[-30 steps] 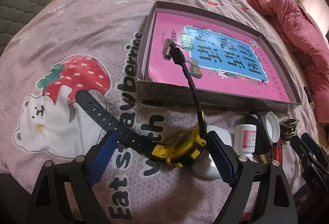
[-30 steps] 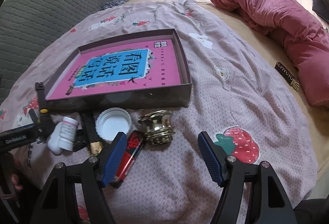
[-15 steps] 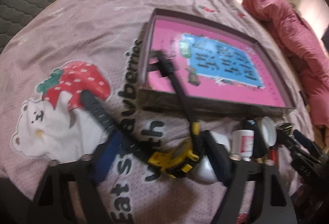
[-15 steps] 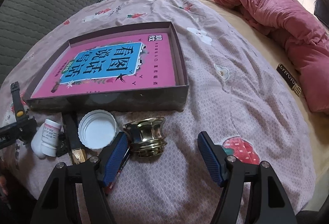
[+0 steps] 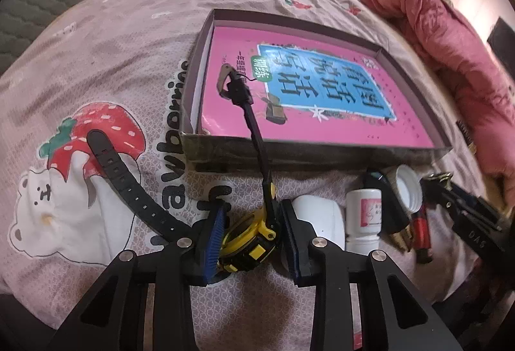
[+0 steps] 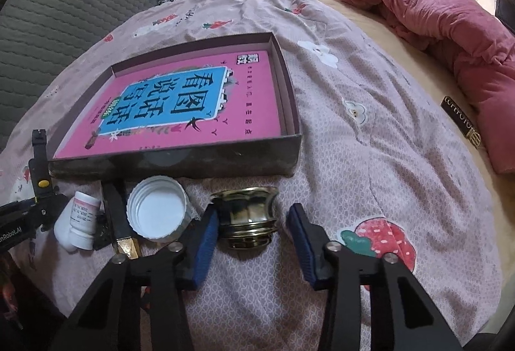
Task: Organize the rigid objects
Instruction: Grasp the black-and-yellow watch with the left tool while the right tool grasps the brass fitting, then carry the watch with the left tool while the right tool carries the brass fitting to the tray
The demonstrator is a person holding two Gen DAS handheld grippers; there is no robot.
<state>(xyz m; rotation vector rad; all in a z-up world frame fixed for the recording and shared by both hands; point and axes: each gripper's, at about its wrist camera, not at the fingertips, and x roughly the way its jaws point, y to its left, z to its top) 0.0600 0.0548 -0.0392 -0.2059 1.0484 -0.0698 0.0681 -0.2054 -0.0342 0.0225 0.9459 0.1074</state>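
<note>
My left gripper (image 5: 251, 238) is shut on a yellow and black watch (image 5: 248, 238); one strap (image 5: 122, 177) trails left over the bedspread, the other (image 5: 254, 129) rises toward the shallow box (image 5: 322, 154) with a pink book (image 5: 305, 100) in it. My right gripper (image 6: 251, 241) is open around a brass cap (image 6: 246, 219), its left pad touching the cap. Beside it lie a white lid (image 6: 157, 211), a small white bottle (image 6: 80, 219) and a black and gold bar (image 6: 120, 222).
A red lighter (image 5: 420, 228) lies near the bottle (image 5: 365, 219). A pink quilt (image 6: 434, 29) is bunched at the right. A grey padded headboard (image 6: 64, 13) stands at the left. A black label (image 6: 460, 122) lies by the quilt.
My left gripper has shut on the watch body. My right gripper has moved forward and left so the brass cap sits between its fingers.
</note>
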